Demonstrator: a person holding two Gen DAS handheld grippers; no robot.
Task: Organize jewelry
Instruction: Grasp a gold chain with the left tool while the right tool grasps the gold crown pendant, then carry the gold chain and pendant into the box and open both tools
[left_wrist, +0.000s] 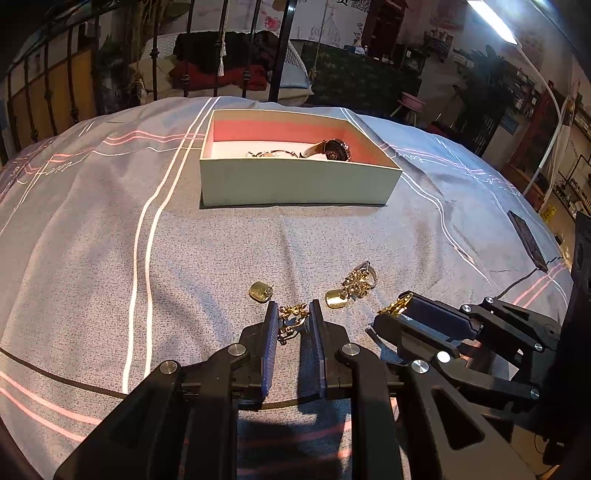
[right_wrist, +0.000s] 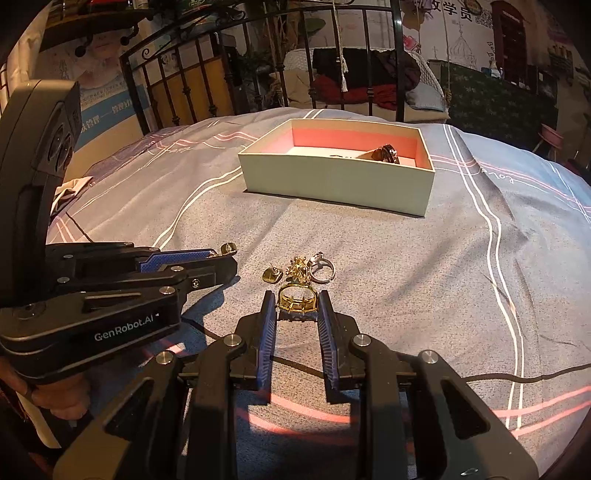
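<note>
Nearest to me, the left gripper (left_wrist: 293, 320) has its fingers (left_wrist: 271, 325) narrowed onto a small gold filigree piece (left_wrist: 291, 314), which sits pinched between the blue pads just above the bedspread (left_wrist: 110, 229). Beside it, the right gripper (right_wrist: 297, 301) has drawn in on a gold ring (right_wrist: 296, 295); the ring stands upright between its pads, touching both as far as I can tell.

Both grips look slight, so I would lift slowly and straight up, keeping the squeeze steady, since these things could slip or snag the cloth.

Just beyond lie two gold cuff-like pieces (left_wrist: 261, 291), a gold cluster (right_wrist: 298, 271) and a silver ring (right_wrist: 322, 272), close together; avoid brushing them.

Farther off sits the open box (left_wrist: 295, 184), pink inside, holding a watch (left_wrist: 334, 149) and a bracelet (left_wrist: 273, 153). Carry over its near wall and release low inside.
</note>
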